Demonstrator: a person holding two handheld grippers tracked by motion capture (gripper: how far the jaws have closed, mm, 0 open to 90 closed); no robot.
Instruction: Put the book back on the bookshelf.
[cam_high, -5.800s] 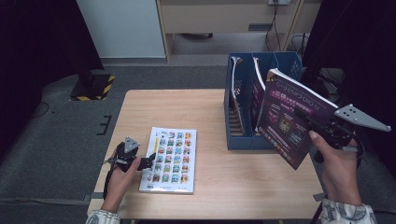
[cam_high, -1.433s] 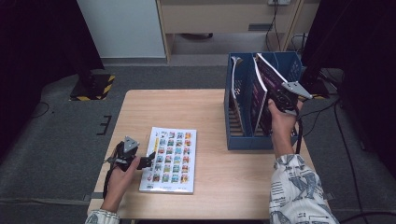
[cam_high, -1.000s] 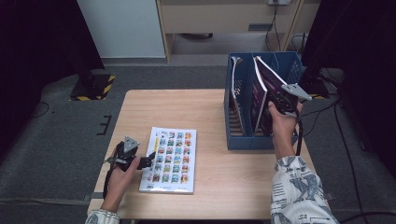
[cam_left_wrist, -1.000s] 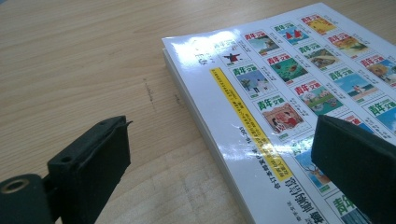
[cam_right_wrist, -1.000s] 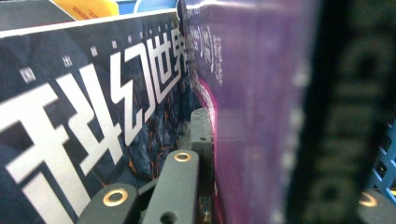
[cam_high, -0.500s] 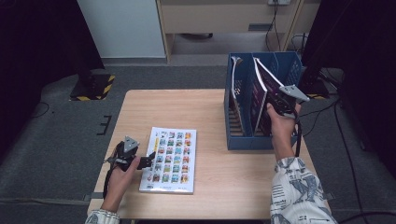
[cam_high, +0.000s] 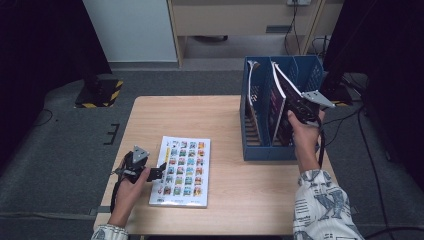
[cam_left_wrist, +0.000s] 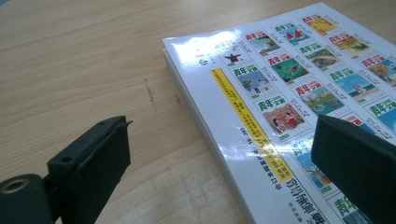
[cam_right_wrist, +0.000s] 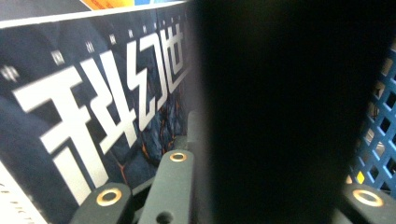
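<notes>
A dark purple magazine stands tilted in the middle slot of the blue file rack. My right gripper is shut on its upper right edge. Its jaws have just been easing open a little, with the magazine still between them. In the right gripper view the cover's big white characters sit close ahead of the gripper. A picture-grid book lies flat on the table. My left gripper rests at its left edge, open, one jaw over the book and one over bare wood.
A second thin magazine stands in the rack's left slot. The rack's mesh wall is right beside my right gripper. The wooden table has room between book and rack. Dark floor surrounds it.
The right gripper has carried the magazine from above the table's right edge into the rack's middle slot, and it has stayed there over the last second. The left gripper and book have not moved.
</notes>
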